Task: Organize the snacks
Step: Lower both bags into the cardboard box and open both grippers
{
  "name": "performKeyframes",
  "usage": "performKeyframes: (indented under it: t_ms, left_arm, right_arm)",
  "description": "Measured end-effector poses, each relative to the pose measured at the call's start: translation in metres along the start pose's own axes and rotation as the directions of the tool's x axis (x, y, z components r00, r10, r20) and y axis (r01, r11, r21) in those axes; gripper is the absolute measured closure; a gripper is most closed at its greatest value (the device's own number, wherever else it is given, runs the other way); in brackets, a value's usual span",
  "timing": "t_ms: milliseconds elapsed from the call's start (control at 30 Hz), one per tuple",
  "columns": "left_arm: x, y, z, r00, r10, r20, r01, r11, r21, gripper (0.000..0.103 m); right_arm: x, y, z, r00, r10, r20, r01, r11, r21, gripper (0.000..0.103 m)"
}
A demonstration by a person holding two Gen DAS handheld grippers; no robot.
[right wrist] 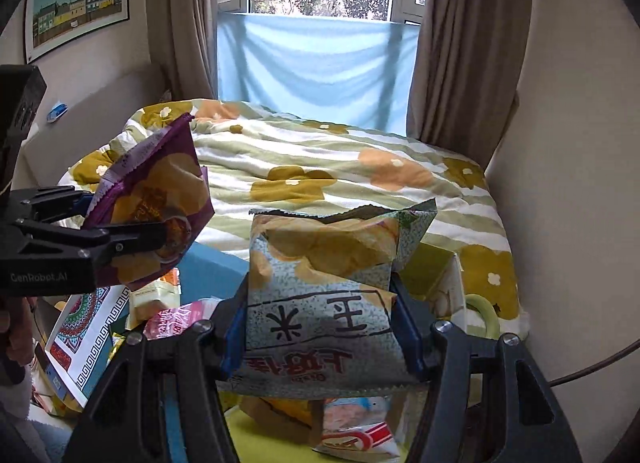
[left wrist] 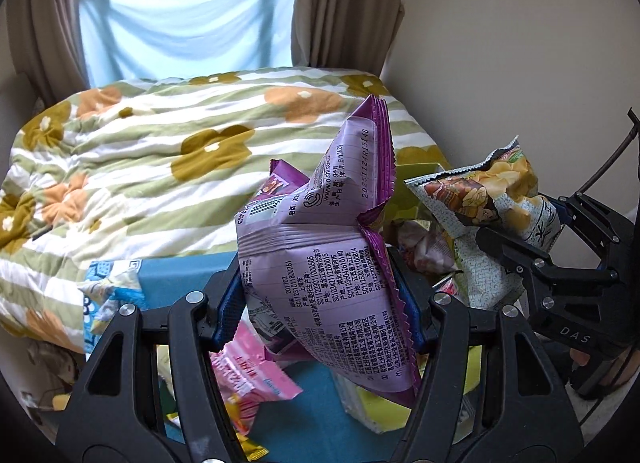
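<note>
Holding one bag each, two black hand-held grippers hung above a blue surface strewn with loose snack packets, in front of a bed with a flowered, green-striped quilt (left wrist: 160, 167). The left gripper (left wrist: 320, 303) was clamped on a crinkled purple foil snack bag (left wrist: 320, 263), squeezed between its blue pads, printed back facing the camera, top seam tilted up. Just to its right, the right gripper (right wrist: 320, 331) was clamped on a grey-green speckled chip bag (right wrist: 320, 303) showing golden crisps and bold black characters, upright, its torn top edge ragged.
</note>
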State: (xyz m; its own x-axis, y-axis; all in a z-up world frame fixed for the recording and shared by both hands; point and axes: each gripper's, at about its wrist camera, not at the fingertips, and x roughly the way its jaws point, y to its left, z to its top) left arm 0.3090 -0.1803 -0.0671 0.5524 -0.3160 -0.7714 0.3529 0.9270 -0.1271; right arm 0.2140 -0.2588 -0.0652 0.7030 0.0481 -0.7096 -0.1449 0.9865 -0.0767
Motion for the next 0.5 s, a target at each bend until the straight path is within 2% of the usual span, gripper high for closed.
performKeyframes:
  t_ms: [233, 267, 367, 400, 500]
  left_arm:
    - [0.076, -0.049, 0.016, 0.996, 0.022, -0.088, -0.025, 0.999, -0.032, 0.039]
    - [0.085, -0.052, 0.018, 0.994, 0.032, -0.101, -0.036, 0.999, -0.038, 0.035]
    - [0.102, -0.057, 0.02, 0.989, 0.081, -0.125, -0.087, 0.995, -0.044, 0.006]
    - [0.102, -0.058, 0.019, 0.99, 0.078, -0.119, -0.084, 0.995, -0.05, 0.002]
    - [0.102, -0.059, 0.014, 0.989, 0.073, -0.129, -0.081, 0.995, -0.061, 0.002]
  right_arm:
    - [0.018, -0.061, 0.002, 1.0, 0.012, -0.009, -0.011, 1.0, 0.016, 0.046]
    - [0.022, -0.067, 0.002, 1.0, 0.012, -0.013, -0.011, 1.0, 0.013, 0.046]
    - [0.029, -0.082, 0.0, 0.999, 0.028, -0.027, -0.027, 0.999, 0.025, 0.046]
    - [0.032, -0.086, 0.0, 0.999, 0.036, -0.031, -0.035, 0.999, 0.032, 0.046]
    - [0.04, -0.1, -0.002, 0.998, 0.052, -0.041, -0.05, 0.997, 0.057, 0.046]
